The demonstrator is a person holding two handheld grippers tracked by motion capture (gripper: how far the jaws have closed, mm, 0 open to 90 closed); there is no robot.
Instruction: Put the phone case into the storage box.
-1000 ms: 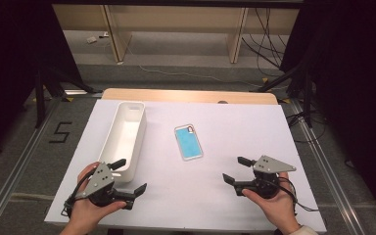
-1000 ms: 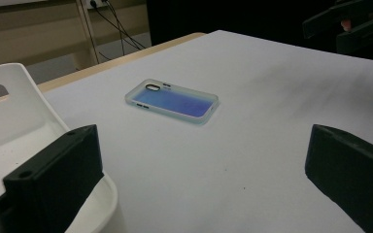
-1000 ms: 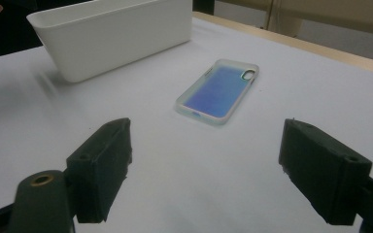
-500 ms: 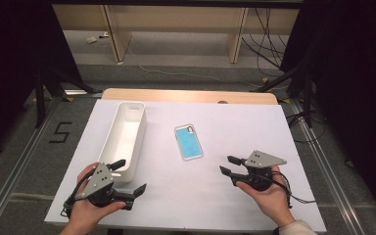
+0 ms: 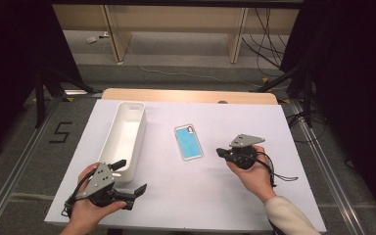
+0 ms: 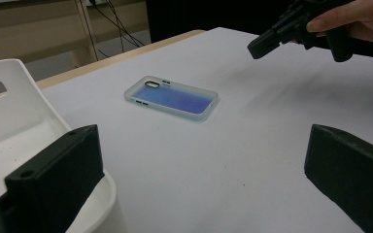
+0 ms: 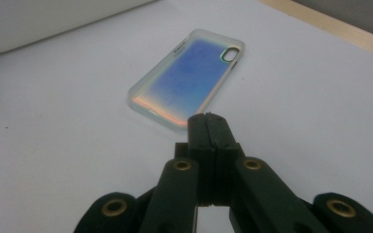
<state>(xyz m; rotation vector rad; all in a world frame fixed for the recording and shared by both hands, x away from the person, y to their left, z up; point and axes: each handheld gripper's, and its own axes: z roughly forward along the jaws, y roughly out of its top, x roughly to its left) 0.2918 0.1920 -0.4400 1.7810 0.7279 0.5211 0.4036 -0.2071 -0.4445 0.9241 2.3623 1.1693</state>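
A blue phone case (image 5: 189, 142) lies flat on the white bench (image 5: 274, 122), right of the white bin (image 5: 125, 137). The right hand-held gripper (image 5: 220, 152) sits just right of the case, its own view showing jaws pressed together, empty. The left hand-held gripper (image 5: 131, 177), spread wide, sits nearer the person, beside the bin.

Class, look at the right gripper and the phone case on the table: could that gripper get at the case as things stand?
Probably yes. The right gripper sits just beside the phone case, with bare white table between them. Its fingers are shut, so they would need opening first.
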